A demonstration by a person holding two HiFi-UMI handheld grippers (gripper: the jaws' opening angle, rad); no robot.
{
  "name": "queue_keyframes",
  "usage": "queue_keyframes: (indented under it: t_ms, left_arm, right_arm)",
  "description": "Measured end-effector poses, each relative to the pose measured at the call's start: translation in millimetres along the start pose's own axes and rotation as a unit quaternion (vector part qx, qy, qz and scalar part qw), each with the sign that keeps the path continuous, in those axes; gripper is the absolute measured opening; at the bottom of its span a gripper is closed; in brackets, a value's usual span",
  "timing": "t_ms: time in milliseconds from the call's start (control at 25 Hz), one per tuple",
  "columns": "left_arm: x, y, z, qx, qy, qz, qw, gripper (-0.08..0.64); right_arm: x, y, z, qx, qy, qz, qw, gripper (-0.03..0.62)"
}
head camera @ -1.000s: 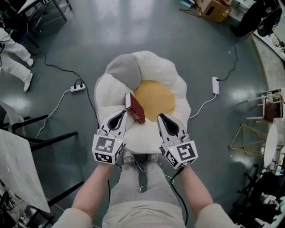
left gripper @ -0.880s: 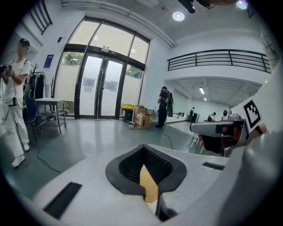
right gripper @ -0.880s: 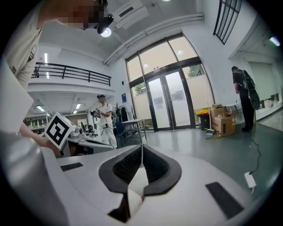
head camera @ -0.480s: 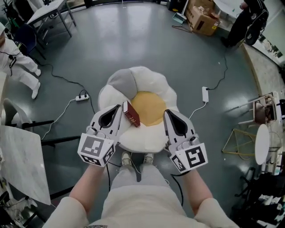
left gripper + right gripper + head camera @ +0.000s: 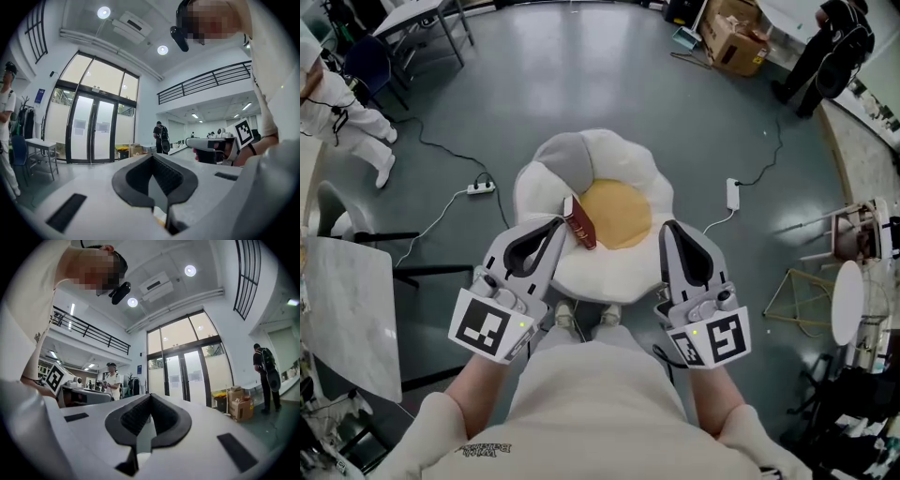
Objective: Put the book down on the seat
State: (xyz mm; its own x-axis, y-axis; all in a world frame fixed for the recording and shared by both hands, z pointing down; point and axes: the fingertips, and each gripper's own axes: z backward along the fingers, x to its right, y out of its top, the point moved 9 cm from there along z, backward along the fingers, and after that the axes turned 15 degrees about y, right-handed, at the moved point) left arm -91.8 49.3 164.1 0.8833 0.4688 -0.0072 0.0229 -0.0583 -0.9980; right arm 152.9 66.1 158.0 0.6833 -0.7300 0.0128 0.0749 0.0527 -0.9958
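Fingers (image 5: 131,180) on the left gripper (image 5: 558,225) are pressed together with nothing between them. Just right of their tip, the dark red book (image 5: 580,222) stands on its edge on the flower-shaped seat (image 5: 623,155) (white petals, yellow middle), at the left of the yellow part. On the right gripper (image 5: 668,227) the fingers (image 5: 164,423) are shut tight too, and empty.

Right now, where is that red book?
In the head view, the red book sits on the white flower-shaped seat, at the left edge of its yellow centre, just ahead of the left gripper.
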Motion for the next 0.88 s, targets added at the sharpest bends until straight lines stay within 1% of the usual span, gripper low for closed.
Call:
queue_keyframes:
  t_ms: [120, 240, 400, 520, 680, 880]
  left_arm:
    - [5, -9, 17, -0.006, 0.007, 0.001, 1.0, 0.002]
    - [5, -17, 28, -0.013, 0.023, 0.001, 0.9996, 0.002]
    - [6, -20, 33, 0.005, 0.032, 0.01, 0.9994, 0.002]
    - [8, -21, 29, 0.003, 0.029, 0.019, 0.9994, 0.002]
    - [11, -17, 23, 0.004, 0.023, 0.008, 0.9997, 0.002]
    - [11, -10, 22, 0.009, 0.021, 0.001, 0.9997, 0.002]
  right_arm:
    - [-6, -6, 7, -0.02, -0.001, -0.012, 1.0, 0.002]
    - [-15, -7, 12, -0.032, 0.009, -0.012, 0.999, 0.002]
    - [-19, -8, 14, -0.037, 0.009, -0.013, 0.999, 0.002]
    - [-20, -7, 12, -0.041, 0.011, -0.008, 0.999, -0.002]
    - [-21, -1, 7, -0.043, 0.019, 0.02, 0.999, -0.002]
    - [-20, 5, 5, -0.035, 0.019, 0.026, 0.999, -0.002]
